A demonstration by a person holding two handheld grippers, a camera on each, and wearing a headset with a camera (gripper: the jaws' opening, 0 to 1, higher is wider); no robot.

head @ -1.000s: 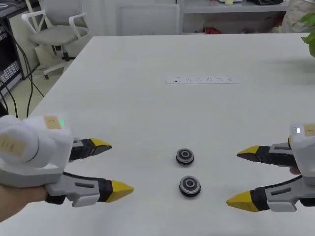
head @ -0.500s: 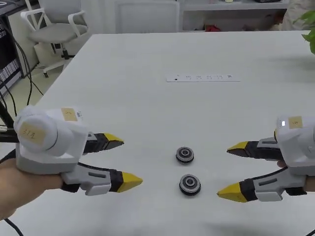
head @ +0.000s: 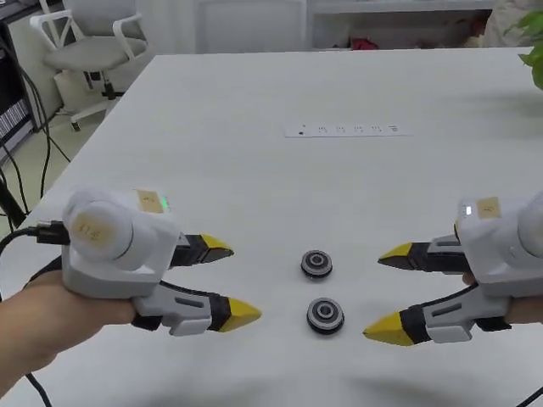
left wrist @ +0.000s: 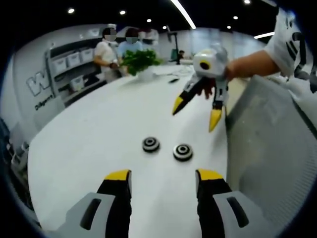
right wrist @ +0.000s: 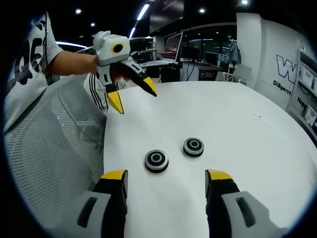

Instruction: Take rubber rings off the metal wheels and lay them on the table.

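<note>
Two small metal wheels with black rubber rings lie flat on the white table: the far wheel (head: 316,264) and the near wheel (head: 325,314). My left gripper (head: 226,281) hovers open to their left, yellow tips pointing at them. My right gripper (head: 388,290) is open to their right, also aimed inward. From the left gripper view the two wheels (left wrist: 151,144) (left wrist: 183,151) lie ahead of the left gripper (left wrist: 163,177), with the right gripper (left wrist: 196,112) beyond. From the right gripper view the wheels (right wrist: 156,160) (right wrist: 193,147) lie ahead of the right gripper (right wrist: 166,177), and the left gripper (right wrist: 131,97) faces it.
A white power strip (head: 348,130) lies flat further back on the table (head: 254,170). An office chair (head: 81,42) stands off the far left corner. A potted plant (left wrist: 138,60) and people (left wrist: 106,52) are at the far end.
Both grippers have moved inward toward the two wheels, narrowing the gap on each side. The wheels have not moved.
</note>
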